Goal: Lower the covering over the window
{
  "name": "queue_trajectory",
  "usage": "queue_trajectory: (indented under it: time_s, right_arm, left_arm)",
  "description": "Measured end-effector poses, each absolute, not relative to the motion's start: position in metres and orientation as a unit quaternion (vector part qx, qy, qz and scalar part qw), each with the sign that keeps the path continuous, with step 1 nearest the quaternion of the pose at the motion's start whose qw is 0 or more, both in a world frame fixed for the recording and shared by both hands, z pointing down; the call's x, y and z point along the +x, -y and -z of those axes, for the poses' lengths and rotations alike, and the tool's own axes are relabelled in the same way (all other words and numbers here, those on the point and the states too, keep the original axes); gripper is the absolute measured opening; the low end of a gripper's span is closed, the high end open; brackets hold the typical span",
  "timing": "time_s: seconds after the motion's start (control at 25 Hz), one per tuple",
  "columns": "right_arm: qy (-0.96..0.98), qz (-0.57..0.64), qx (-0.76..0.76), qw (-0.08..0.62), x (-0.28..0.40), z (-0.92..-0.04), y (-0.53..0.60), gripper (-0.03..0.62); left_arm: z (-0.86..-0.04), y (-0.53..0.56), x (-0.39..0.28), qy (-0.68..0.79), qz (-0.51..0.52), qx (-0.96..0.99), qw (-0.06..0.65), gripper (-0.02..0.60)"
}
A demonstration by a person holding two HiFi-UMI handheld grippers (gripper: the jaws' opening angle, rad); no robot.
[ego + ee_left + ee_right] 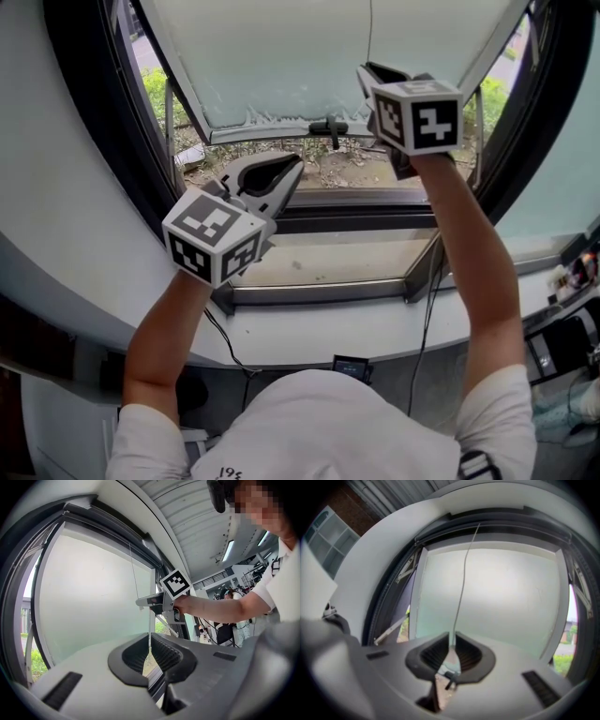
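A pale frosted roller shade (309, 56) covers most of the window, and its lower hem hangs above the sill. A thin pull cord (369, 28) drops from the top of the frame. My right gripper (368, 71) is held high at the cord. In the right gripper view the cord (461, 583) runs down between the jaws of the right gripper (451, 637), which stand a little apart around it. Lower and to the left, my left gripper (296, 163) points level at the window. In the left gripper view its jaws (150, 641) are shut on the cord (150, 627), which hangs from the right gripper (141, 603).
A black window handle (328, 127) sits at the sash's lower edge. The grey sill (328, 258) and dark curved window frame (103, 122) lie below and beside my arms. Black cables (427, 309) hang off the ledge. Desks and people (229, 623) are behind me.
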State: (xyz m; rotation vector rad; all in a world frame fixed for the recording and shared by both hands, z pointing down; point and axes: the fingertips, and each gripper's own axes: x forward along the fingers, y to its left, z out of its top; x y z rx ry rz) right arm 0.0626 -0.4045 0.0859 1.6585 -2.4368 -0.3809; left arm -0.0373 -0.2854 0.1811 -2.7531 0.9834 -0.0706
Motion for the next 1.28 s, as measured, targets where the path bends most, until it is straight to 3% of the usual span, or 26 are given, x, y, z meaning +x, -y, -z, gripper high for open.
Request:
queue_trajectory:
  time_s: [0.44, 1.08, 1.28]
  right_arm:
    - [0.782, 0.226, 0.564, 0.139, 0.056, -0.091, 0.395, 0.048]
    - [0.702, 0.375, 0.529, 0.295, 0.034, -0.101, 0.378, 0.048]
    - [0.696, 0.373, 0.521, 0.324, 0.037, -0.117, 0.378, 0.048]
  left_arm:
    - [-0.180, 0.291, -0.044, -0.340, 0.031, -0.933, 0.114, 0.031]
    - [-0.179, 0.298, -0.040, -0.334, 0.037, -0.934, 0.122, 0.031]
    - [-0.175, 0.302, -0.041, -0.340, 0.032, -0.932, 0.124, 0.031]
